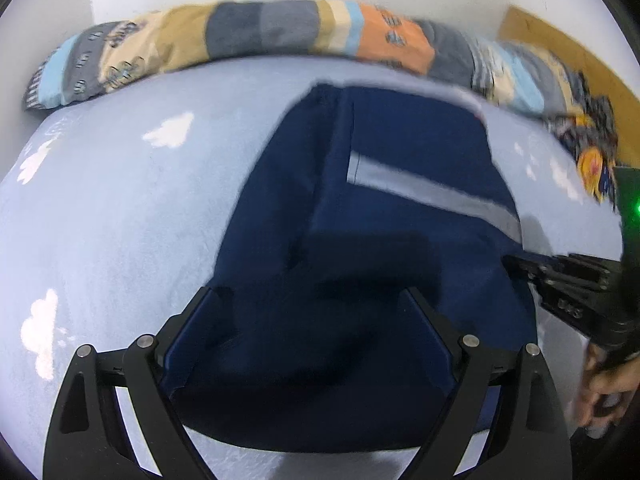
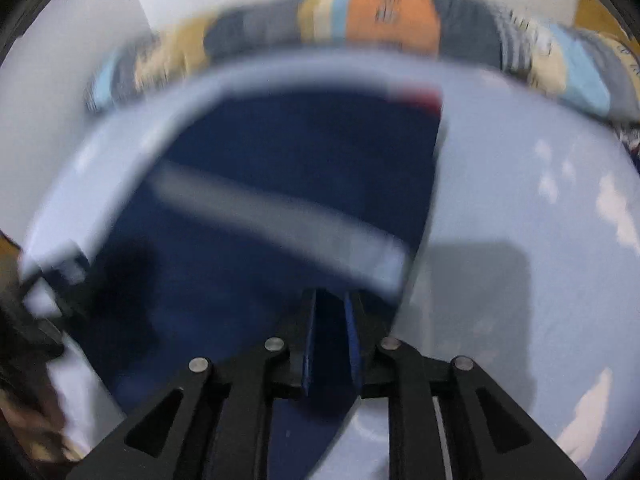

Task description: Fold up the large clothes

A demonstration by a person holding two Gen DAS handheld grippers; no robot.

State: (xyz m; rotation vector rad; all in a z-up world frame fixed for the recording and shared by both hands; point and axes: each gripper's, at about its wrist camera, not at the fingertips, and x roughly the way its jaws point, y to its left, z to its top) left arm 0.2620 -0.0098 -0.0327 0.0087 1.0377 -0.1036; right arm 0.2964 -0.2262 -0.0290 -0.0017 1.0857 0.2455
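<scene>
No text, label or number can be read anywhere.

Both wrist views looked steeply down, close over the bed, sharing the navy garment and far-edge pillows.

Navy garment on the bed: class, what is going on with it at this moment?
A person is folding a navy garment with a grey stripe, spread on a pale blue sheet with white clouds. The left claw stands wide open over the near part of the cloth, gripping nothing. The right claw is nearly closed at the garment's right edge; blur hides whether it pinches cloth. A patterned blanket lies along the wall behind.
</scene>
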